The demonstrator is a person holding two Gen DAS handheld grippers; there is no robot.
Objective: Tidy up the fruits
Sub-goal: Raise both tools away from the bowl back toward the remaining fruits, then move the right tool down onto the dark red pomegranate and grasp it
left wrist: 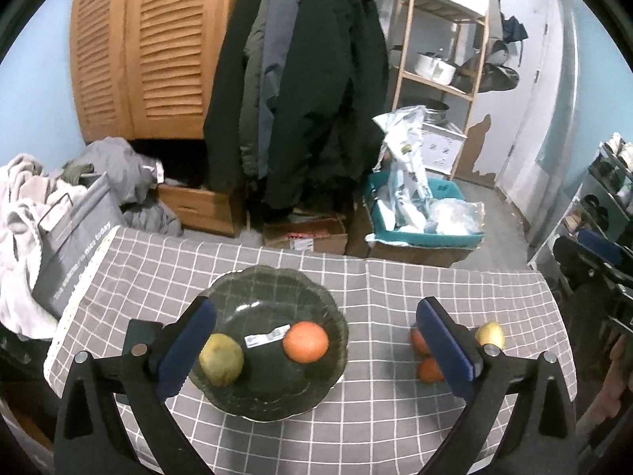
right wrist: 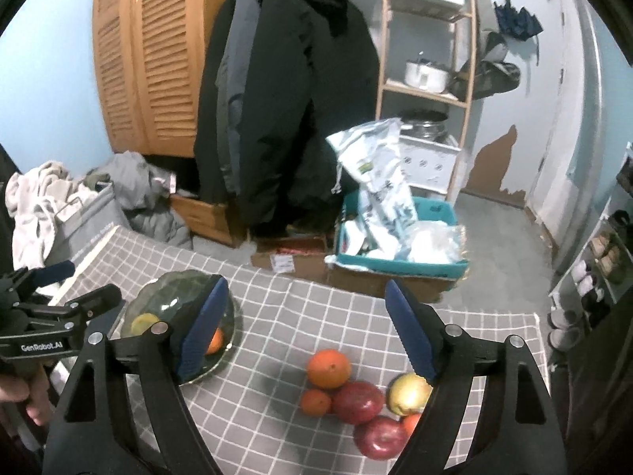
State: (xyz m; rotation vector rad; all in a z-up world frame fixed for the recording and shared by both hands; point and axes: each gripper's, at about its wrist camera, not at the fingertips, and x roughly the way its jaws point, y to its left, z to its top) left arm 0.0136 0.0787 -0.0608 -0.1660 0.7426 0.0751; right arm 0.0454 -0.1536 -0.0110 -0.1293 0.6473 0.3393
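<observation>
Left gripper (left wrist: 316, 324) wide open, empty, over dark glass plate (left wrist: 237, 289) holding a pear (left wrist: 220, 360) and an orange (left wrist: 305, 341). Right gripper (right wrist: 304, 316) wide open, empty, above loose pile: orange (right wrist: 329, 368), small orange (right wrist: 315, 401), two red apples (right wrist: 358, 401), yellow apple (right wrist: 407, 394). Grey checked tablecloth (right wrist: 285, 308); coats (right wrist: 285, 91), louvered wardrobe (right wrist: 146, 59), shelf rack (right wrist: 427, 39) behind.

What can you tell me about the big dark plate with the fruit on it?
The plate looks like dark, see-through green glass, round with a wavy, scalloped rim. It lies flat on the grey checked tablecloth. Inside it sit a yellow-green fruit and an orange, apart from each other, with a white sticker label between them. The open left gripper hovers above it; whether a finger touches the rim I cannot tell.
</observation>
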